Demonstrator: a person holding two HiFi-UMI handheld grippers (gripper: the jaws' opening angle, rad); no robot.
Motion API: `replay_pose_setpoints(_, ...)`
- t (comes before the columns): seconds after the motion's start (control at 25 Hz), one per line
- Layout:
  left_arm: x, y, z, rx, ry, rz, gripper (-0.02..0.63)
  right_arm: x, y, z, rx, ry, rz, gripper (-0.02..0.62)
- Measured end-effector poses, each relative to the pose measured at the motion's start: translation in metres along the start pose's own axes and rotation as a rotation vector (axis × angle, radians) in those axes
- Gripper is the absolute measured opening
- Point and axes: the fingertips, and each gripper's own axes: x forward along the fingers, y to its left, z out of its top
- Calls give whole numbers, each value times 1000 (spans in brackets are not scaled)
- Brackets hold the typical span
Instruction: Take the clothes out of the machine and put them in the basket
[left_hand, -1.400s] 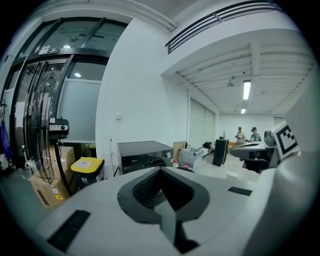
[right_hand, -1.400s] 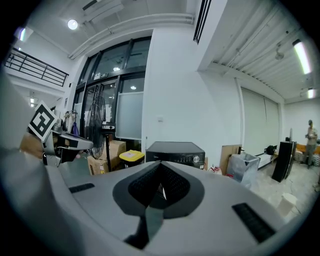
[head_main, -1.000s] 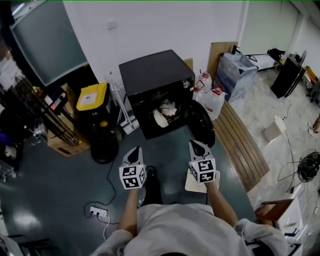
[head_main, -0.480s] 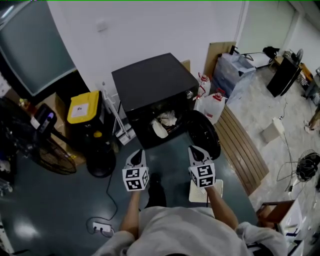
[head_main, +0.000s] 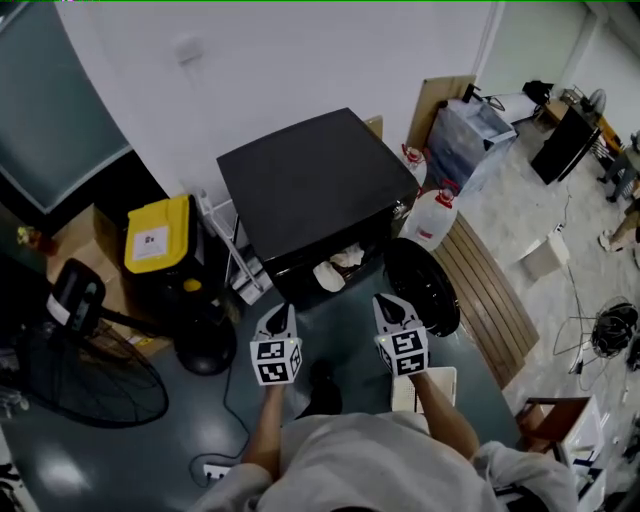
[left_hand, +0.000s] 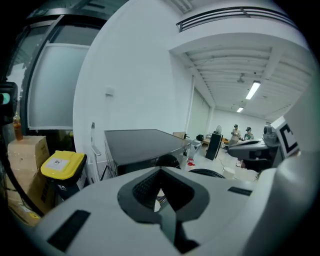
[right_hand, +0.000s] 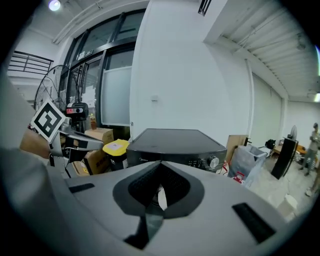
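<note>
A black machine (head_main: 310, 190) stands against the white wall with its round door (head_main: 422, 285) swung open to the right. Pale clothes (head_main: 338, 268) bulge from its opening. Both grippers hang side by side just short of that opening, pointing at it. My left gripper (head_main: 283, 311) is shut and holds nothing. So is my right gripper (head_main: 384, 301), near the door's edge. A white basket (head_main: 428, 388) sits on the floor under my right forearm, partly hidden. The left gripper view has the left gripper (left_hand: 161, 170) before the machine (left_hand: 135, 145); the right gripper view has the right gripper (right_hand: 160, 163) before the machine (right_hand: 175, 142).
A yellow-lidded bin (head_main: 155, 232) stands left of the machine, and a floor fan (head_main: 90, 370) is nearer on the left. White jugs (head_main: 432, 215) and a slatted wooden board (head_main: 490, 290) lie to the right. A power strip (head_main: 215, 470) and its cable cross the floor by my left arm.
The person has stepped closer to the machine, which now looks larger. Both grippers have moved forward toward its opening, still side by side and shut. The basket has slid back under the right arm.
</note>
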Motion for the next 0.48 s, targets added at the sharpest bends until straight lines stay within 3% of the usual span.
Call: replay_pose_setpoints(0.48, 80, 21, 14, 17, 63, -101, 18, 63, -28, 8, 37, 60, -69, 23)
